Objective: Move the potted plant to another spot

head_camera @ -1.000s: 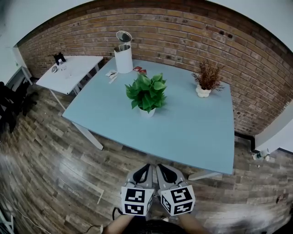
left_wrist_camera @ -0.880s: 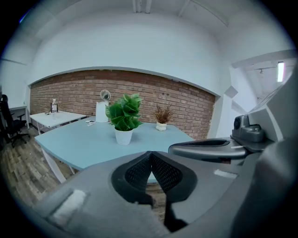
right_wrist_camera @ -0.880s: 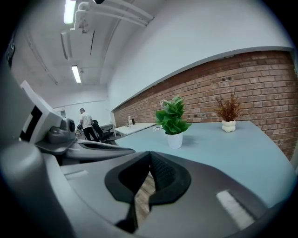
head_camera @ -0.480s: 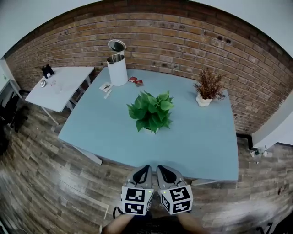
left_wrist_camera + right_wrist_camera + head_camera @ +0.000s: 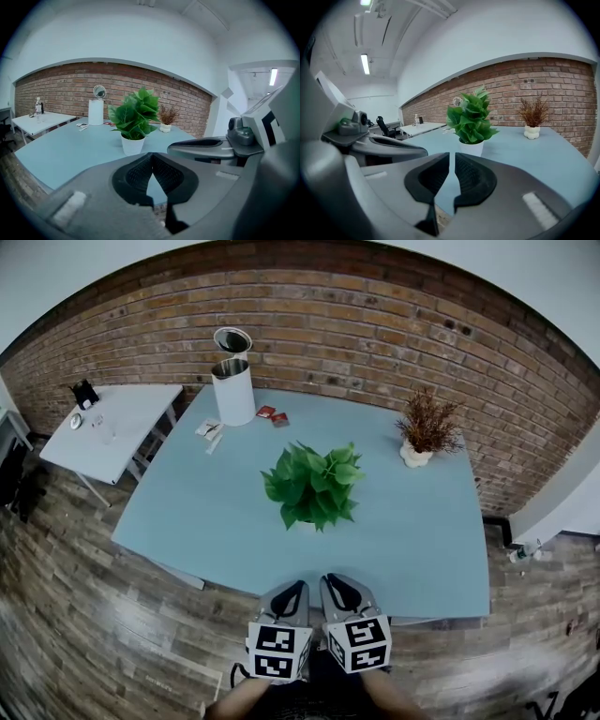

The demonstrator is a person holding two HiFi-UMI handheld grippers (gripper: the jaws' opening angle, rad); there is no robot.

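Green potted plant (image 5: 314, 486) at mid-table, both claws closed

Blue-grey table (image 5: 216, 512) carries the plant in its white pot near the middle, upright and untouched. At the table's near edge, at 6 o'clock from the plant, the left gripper (image 5: 296, 585) and right gripper (image 5: 332, 581) hover side by side. Each has its jaws pressed together with nothing between them. A dried plant (image 5: 427, 423) stands at 2 o'clock from the green one, and a white bin (image 5: 232, 390) at 10 o'clock, by the brick wall (image 5: 375, 324).
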